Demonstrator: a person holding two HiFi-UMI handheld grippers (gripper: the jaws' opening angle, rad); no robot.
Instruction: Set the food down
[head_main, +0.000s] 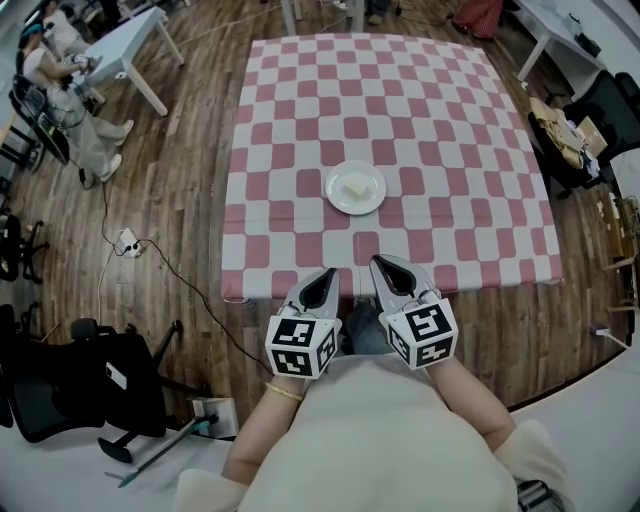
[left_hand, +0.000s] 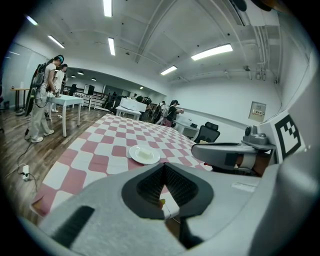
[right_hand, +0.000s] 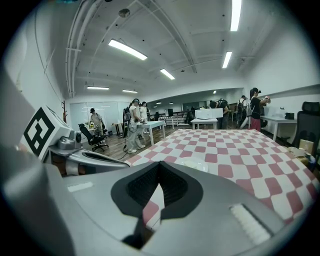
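Food on plate, both grippers closed and empty
The pale block of food (head_main: 351, 186) lies on a round white plate (head_main: 372, 201) near the middle of the red-and-white checked counter (head_main: 300, 120). The left gripper (head_main: 326, 274) and the right gripper (head_main: 380, 265) are side by side at the counter's near edge, jaws together on nothing, apart from the plate

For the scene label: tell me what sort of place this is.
Most likely an open-plan office or lab, not a home: white work tables, black office chairs, long ceiling strip lights and other people standing about. One table wears a red-checked cloth.
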